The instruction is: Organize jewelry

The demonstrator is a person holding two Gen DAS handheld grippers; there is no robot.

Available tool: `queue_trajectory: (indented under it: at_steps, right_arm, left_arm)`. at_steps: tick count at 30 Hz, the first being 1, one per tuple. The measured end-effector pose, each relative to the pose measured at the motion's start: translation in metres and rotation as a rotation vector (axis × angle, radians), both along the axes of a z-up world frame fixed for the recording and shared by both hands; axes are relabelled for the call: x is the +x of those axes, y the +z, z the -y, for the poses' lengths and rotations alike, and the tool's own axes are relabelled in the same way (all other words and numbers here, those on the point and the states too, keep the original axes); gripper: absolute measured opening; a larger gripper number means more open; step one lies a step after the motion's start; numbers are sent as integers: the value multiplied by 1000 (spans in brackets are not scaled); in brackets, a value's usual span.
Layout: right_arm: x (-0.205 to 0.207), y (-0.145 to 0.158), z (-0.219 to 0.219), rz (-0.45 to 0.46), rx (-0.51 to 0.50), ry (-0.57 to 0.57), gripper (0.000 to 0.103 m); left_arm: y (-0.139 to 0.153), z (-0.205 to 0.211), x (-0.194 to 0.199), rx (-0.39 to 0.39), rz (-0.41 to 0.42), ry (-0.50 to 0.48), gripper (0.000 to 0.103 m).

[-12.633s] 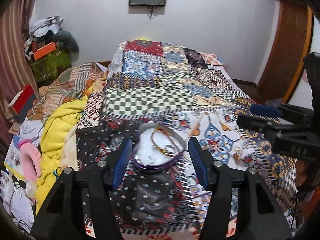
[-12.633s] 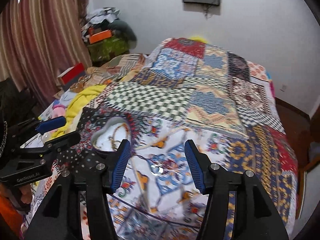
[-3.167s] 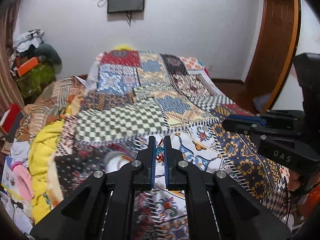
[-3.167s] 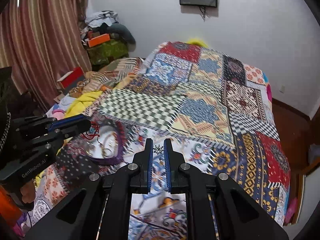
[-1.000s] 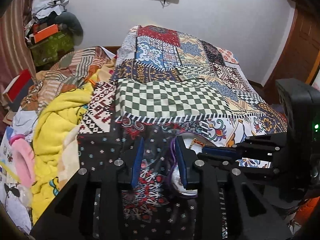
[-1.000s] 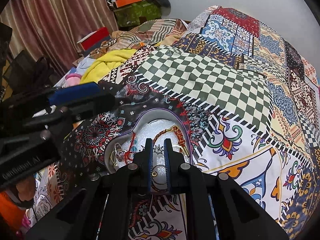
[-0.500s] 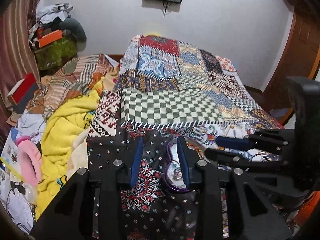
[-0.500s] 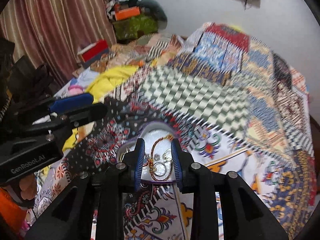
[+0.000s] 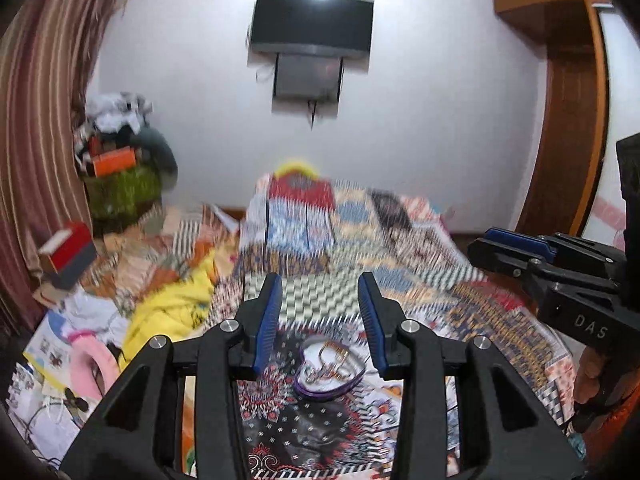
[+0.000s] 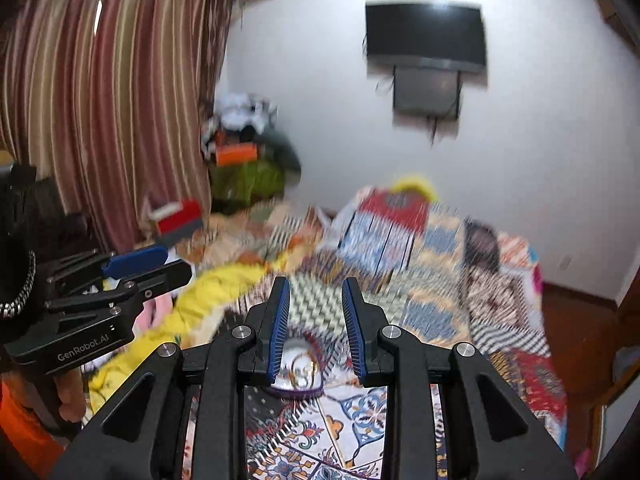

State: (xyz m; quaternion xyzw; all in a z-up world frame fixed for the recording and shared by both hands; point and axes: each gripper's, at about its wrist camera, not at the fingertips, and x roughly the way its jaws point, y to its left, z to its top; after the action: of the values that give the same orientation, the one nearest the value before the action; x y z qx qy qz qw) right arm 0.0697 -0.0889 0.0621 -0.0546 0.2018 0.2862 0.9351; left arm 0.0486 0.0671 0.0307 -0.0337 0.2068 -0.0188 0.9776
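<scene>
Several pieces of jewelry, gold-toned chains or bangles as far as the blur allows, lie inside a heart-shaped dish with a purple rim, which sits on the patchwork bedspread near the foot of the bed. No loose piece shows on the cloth around it in either view, though the busy pattern and the motion smear could hide a small one. Judging from that, the gathering looks mostly or wholly done, with perhaps only a last check of the bedspread left.

Seen from the left wrist, the dish lies below and beyond the left claw, centred in the gap between its blue pads, well clear of them. That claw stands apart and carries nothing. From the right wrist, the dish sits low between the pads of the right claw, partly hidden by the left pad; this claw is also apart and empty, somewhat narrower than the other. Both claws are raised above the bed, neither touching dish or cloth.
</scene>
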Motion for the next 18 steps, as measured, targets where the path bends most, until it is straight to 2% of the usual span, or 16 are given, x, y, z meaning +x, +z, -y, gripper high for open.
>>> queue_trajectory:
  at_steps: [3, 7, 9, 11, 13, 15, 17, 18]
  right_arm:
    - [-30, 21, 11, 79, 61, -20, 24]
    - [-59, 34, 19, 158, 108, -47, 26]
    - [-72, 37, 23, 186, 134, -63, 33]
    - [-80, 37, 26, 205, 156, -82, 49]
    - [-85, 35, 28, 226, 162, -102, 53]
    - [-88, 33, 27, 243, 158, -124, 63]
    - [-91, 31, 26, 262, 152, -151, 78]
    - [-93, 31, 25, 275, 149, -163, 80]
  left_arm:
    - [21, 10, -31, 11, 87, 7, 41]
    - [40, 21, -71, 25, 192, 26, 45]
    - [46, 24, -87, 22, 229, 39, 48]
    - [50, 25, -100, 11, 260, 56, 49]
    - [50, 26, -108, 12, 278, 71, 52]
    - [51, 28, -116, 21, 293, 87, 62]
    - [50, 29, -120, 31, 300, 105, 73]
    - [49, 29, -120, 34, 304, 107, 77]
